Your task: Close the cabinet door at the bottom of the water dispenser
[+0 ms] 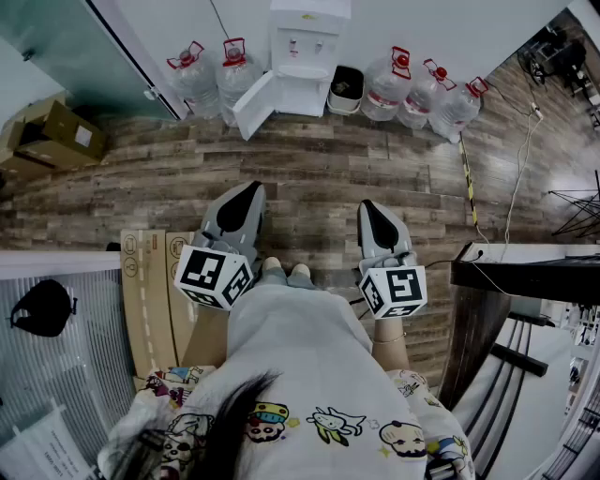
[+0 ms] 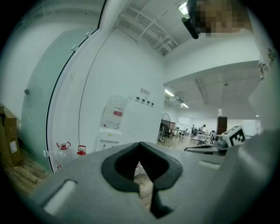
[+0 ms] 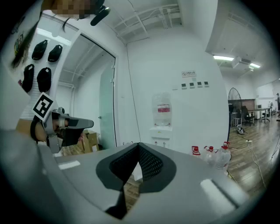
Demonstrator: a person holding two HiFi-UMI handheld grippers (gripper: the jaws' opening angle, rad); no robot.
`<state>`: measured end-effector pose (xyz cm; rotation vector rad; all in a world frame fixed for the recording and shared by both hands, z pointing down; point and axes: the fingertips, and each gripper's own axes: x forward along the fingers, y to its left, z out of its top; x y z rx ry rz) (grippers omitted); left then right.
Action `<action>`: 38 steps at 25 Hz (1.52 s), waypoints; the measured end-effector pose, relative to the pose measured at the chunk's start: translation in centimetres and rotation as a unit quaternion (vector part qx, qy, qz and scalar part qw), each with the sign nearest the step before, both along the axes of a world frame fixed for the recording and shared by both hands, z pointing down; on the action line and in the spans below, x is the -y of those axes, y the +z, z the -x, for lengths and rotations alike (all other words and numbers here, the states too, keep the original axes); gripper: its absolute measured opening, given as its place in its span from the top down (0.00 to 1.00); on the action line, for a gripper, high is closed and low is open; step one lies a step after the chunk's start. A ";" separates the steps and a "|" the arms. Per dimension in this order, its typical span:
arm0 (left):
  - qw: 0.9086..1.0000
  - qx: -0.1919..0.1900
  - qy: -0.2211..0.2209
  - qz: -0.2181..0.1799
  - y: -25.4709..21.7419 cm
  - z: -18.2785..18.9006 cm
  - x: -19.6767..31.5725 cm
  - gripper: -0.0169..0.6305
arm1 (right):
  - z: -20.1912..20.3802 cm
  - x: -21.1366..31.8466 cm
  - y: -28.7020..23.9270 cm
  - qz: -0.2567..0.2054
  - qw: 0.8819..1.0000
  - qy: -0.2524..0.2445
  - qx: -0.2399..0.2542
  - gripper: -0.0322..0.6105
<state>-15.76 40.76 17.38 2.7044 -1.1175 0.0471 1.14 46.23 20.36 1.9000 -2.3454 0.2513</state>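
Hanging open, cabinet door [image 1: 253, 105] — well beyond left fingers [image 1: 241, 208], right fingers [image 1: 380, 223]

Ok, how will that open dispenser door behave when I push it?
The cabinet door looks a thin, stiff panel hinged at one edge, so it probably swings shut lightly. The water dispenser is tall and narrow; a hard shove might rock it.

A small black bin [image 1: 348, 89] stands against the white wall [image 1: 450, 28]. Just right of it cluster three large water bottles [image 1: 424, 92] with red caps, and further off to its left stand two more [image 1: 234, 73]. Far left of the bin, past a frosted glass door [image 1: 75, 42], lie brown cardboard boxes [image 1: 58, 136] (one bears a white label), while a pale cable [image 1: 521, 164] trails over the wood-plank floor [image 1: 319, 178] well to the bin's right.
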 end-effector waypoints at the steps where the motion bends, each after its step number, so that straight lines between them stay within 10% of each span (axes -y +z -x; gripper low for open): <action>1: 1.000 0.000 -0.002 -0.001 0.0 0.0 -0.2 0.97 | -0.2 -0.2 -0.1 -0.003 1.000 0.001 0.002 0.94; 20: 1.000 0.012 -0.023 -0.004 0.6 -0.8 2.5 0.80 | -0.8 3.0 -1.5 -0.029 0.997 -0.043 0.049 0.80; 38: 0.999 0.025 -0.019 0.012 1.6 -0.5 24.3 0.74 | -0.4 24.1 -0.9 -0.009 0.997 -0.047 0.057 0.74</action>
